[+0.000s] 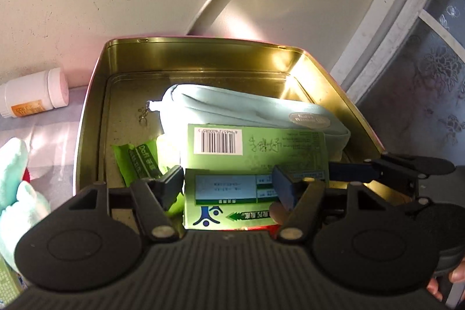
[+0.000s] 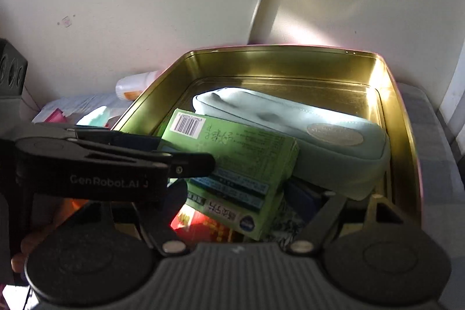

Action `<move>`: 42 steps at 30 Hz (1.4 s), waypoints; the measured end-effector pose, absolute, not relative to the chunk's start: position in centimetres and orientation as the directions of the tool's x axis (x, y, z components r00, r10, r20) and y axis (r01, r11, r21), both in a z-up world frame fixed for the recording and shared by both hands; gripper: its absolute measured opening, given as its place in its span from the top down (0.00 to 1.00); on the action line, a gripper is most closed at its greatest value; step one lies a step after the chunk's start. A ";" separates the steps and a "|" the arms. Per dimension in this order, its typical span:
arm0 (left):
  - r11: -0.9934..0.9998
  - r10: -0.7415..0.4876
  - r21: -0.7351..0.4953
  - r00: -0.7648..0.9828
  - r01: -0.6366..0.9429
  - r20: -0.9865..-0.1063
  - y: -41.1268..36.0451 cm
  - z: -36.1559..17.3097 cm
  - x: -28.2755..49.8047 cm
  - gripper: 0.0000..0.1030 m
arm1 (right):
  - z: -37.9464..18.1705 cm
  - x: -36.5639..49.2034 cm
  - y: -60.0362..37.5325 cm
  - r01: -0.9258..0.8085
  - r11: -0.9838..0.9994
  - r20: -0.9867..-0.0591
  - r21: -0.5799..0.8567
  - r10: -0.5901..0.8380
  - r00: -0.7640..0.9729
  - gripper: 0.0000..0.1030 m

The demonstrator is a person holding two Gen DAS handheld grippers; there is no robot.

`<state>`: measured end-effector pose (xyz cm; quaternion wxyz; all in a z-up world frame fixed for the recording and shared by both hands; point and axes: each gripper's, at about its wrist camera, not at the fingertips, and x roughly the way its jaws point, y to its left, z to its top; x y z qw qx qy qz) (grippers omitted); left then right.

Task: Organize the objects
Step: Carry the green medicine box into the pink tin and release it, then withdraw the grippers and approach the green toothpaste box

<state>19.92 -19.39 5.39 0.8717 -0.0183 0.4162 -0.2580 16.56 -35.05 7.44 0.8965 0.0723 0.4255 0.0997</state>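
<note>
Inside the gold tin (image 1: 96,118), my left hand-held gripper (image 1: 229,188) straddles the green box (image 1: 255,153), jaws parted (unclamped); it may slide off the blue pouch (image 1: 232,106). The right hand-held gripper (image 2: 247,199) I cannot judge.

The tin (image 1: 98,112) looks like glossy gold metal, its inner walls reflecting light. Inside it, the pouch (image 1: 261,109) is soft matt pale-blue cloth, and the green box (image 1: 261,153) leaning on the pouch is smooth printed cardboard. Left of the tin, the bottle (image 1: 32,98) is smooth white plastic.

"GenRobot.AI" on the left hand-held gripper (image 2: 200,161); "Dorf" on green sachet (image 1: 139,164)
</note>
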 end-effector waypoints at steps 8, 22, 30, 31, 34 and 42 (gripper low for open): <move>0.853 -0.513 -0.302 0.580 0.426 -0.632 -16.2 7.6 18.0 0.33 | 9.1 13.8 -33.2 -0.116 0.989 -0.681 0.088 0.145 0.718 0.22; 0.934 -0.346 -0.088 0.816 0.346 -0.463 -5.8 9.5 7.6 0.29 | 11.3 5.6 -23.5 -0.200 0.980 -0.564 -0.027 0.150 0.812 0.14; 0.970 -0.244 -0.126 0.809 0.209 -0.535 0.0 6.9 6.9 0.29 | 12.0 4.0 -19.5 -0.223 0.970 -0.548 -0.101 0.133 0.826 0.11; 0.973 -0.231 -0.129 0.809 0.191 -0.541 0.5 6.5 6.9 0.29 | 12.0 4.0 -19.3 -0.221 0.969 -0.545 -0.113 0.125 0.829 0.11; 0.980 -0.200 -0.132 0.807 0.152 -0.556 1.7 5.8 7.0 0.29 | 12.2 3.7 -18.5 -0.207 0.965 -0.526 -0.160 0.094 0.845 0.11; 0.984 -0.164 -0.151 0.794 0.092 -0.586 3.8 4.3 6.9 0.29 | 12.3 3.6 -17.6 -0.196 0.958 -0.501 -0.208 0.068 0.863 0.11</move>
